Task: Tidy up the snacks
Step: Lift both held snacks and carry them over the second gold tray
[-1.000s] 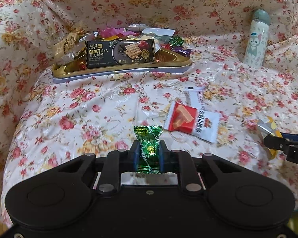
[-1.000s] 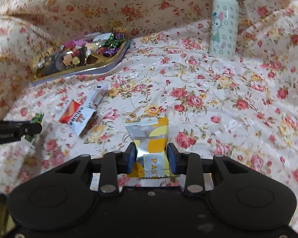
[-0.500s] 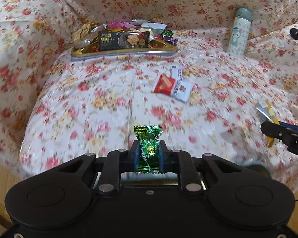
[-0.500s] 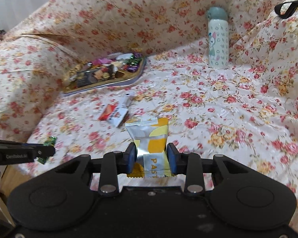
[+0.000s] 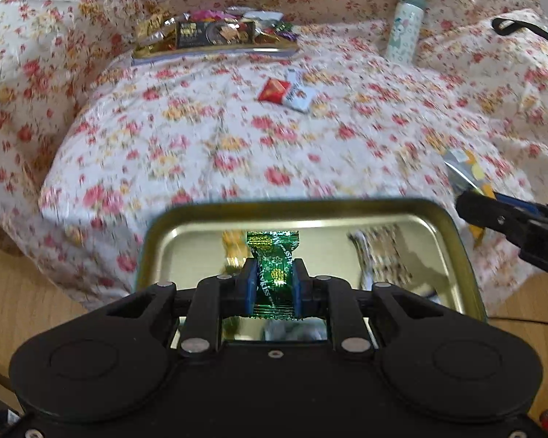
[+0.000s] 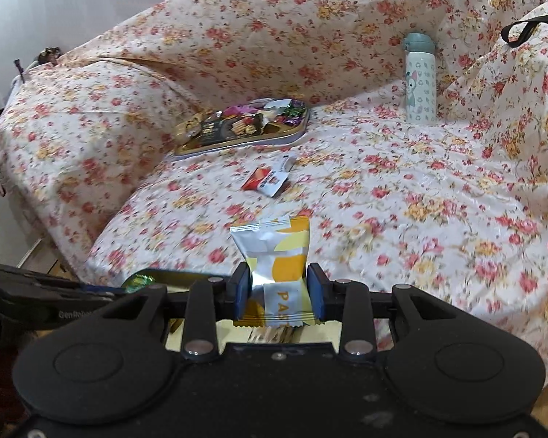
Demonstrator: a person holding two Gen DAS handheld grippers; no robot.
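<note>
Two grippers: each one is closed on a wrapped snack.
Left gripper: low centre of the left wrist view; its blue-padded fingers are pressed against both sides of a green foil candy, which stands upright between them.
Right gripper: low centre of the right wrist view; its fingers are clamped on a white and yellow pastry packet, whose sealed top edge points up.
Empty gold tray: directly behind and below the green candy in the left wrist view, its shiny bottom mirroring the candy; it sits in front of the sofa's near edge, and what carries it cannot be told.
Right gripper seen from the left: at the right edge of the left wrist view, beside the tray's right rim, with the yellow packet at its tip.
Red and white snack packet: lying loose on the floral sofa cover, mid-frame, well apart from both grippers.
Filled snack tray: further back on the seat, centre of the frame, heaped with wrapped sweets and a dark cracker box.
Bottle: upright, pale with a cartoon figure and a teal lid, upper right, against the sofa back.
Black strap: upper right corner, on the covered armrest.
</note>
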